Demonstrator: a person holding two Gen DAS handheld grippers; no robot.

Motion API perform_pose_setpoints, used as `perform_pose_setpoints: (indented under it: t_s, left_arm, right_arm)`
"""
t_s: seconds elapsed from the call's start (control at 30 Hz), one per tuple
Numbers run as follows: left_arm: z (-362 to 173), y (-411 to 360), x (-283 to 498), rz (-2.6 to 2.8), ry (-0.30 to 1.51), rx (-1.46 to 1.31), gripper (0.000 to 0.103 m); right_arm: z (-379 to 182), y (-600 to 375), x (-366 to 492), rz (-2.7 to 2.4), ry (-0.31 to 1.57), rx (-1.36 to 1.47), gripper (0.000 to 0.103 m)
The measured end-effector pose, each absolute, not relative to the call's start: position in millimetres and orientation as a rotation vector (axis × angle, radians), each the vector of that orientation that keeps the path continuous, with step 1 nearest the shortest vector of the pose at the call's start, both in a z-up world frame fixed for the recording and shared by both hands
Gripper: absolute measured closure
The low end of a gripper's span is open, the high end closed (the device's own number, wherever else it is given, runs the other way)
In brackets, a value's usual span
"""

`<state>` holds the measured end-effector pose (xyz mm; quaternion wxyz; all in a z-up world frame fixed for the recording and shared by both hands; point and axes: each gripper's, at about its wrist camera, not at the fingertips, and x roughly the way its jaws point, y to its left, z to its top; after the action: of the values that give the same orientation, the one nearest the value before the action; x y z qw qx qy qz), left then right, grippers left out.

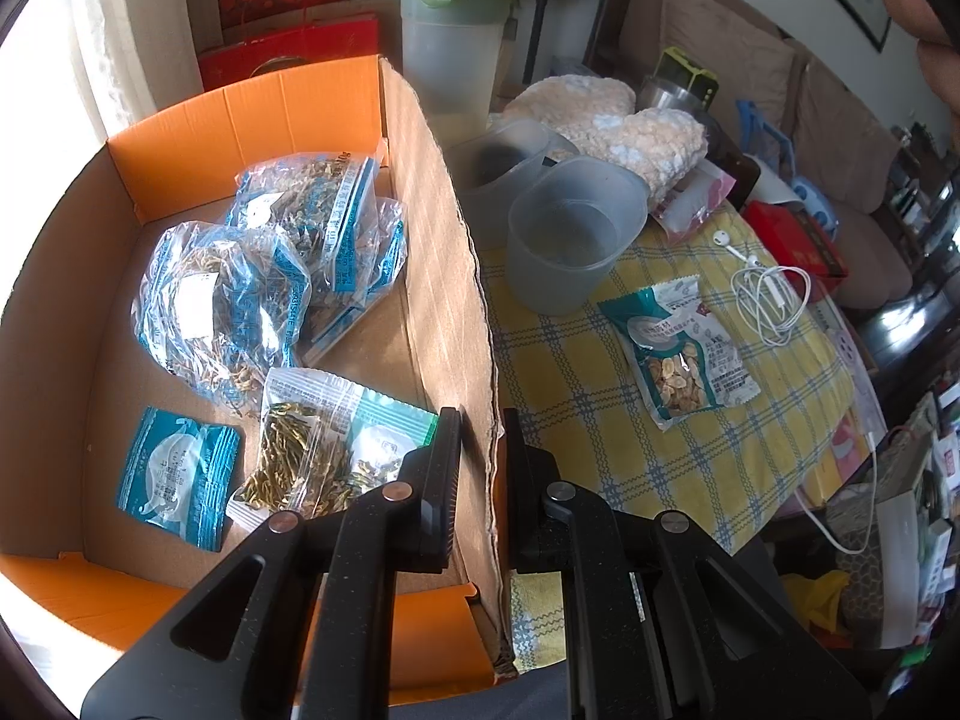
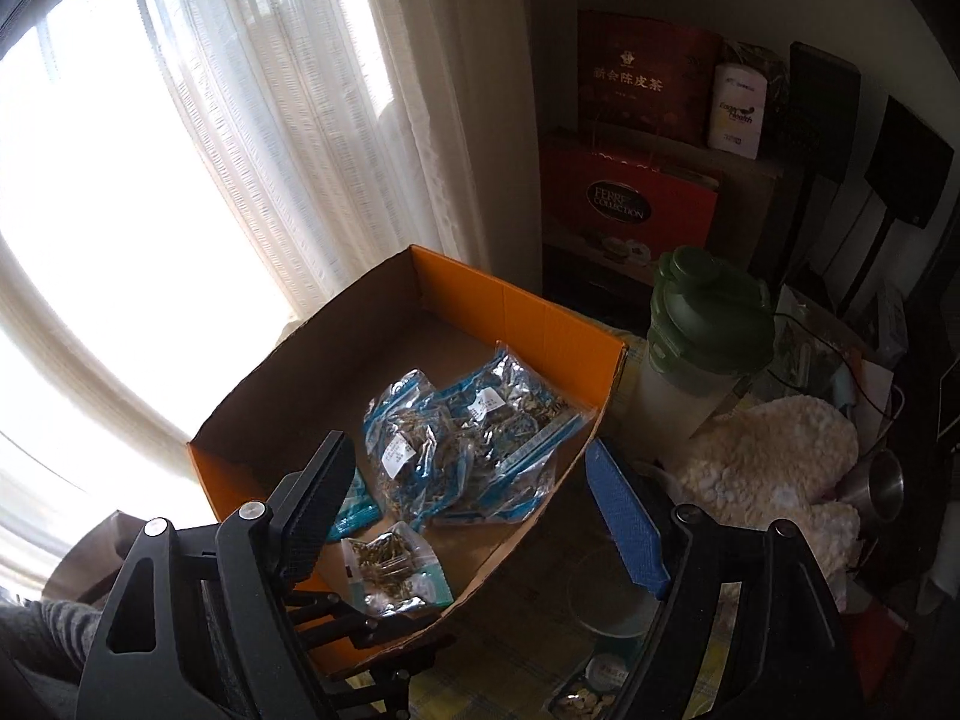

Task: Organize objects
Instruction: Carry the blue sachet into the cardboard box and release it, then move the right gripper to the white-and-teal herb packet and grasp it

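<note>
My left gripper [image 1: 483, 480] is shut on the right wall of an open cardboard box [image 1: 444, 252] with orange flaps. Inside the box lie several clear blue-striped bags of dried herbs [image 1: 264, 276], a teal packet [image 1: 177, 480] and a green-white packet of dried buds [image 1: 324, 450]. A teal snack packet [image 1: 678, 354] lies outside the box on the yellow checked cloth [image 1: 630, 450]. My right gripper [image 2: 474, 510] hangs open above the box [image 2: 516, 300], with nothing between its fingers. Below it are the herb bags [image 2: 474, 456] and the buds packet [image 2: 390, 570].
Right of the box stand two translucent tubs [image 1: 564, 240] and a green-lidded shaker bottle [image 1: 456, 30]. White earphones [image 1: 768, 294] and a fluffy cream cloth [image 1: 600, 120] lie on the table. Red gift boxes [image 2: 630, 198] and a curtain [image 2: 270, 120] stand behind.
</note>
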<state>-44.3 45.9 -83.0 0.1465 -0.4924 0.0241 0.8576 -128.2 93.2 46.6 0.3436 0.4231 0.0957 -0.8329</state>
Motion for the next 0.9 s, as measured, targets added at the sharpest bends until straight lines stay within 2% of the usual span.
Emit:
perform_pose_setpoints:
  t_s: [0.9]
  left_arm:
    - [-82, 46, -43, 2.469, 0.071, -1.419, 0.092]
  right_arm:
    - [1, 198, -124, -2.375, 0.167, 1.279, 0.022]
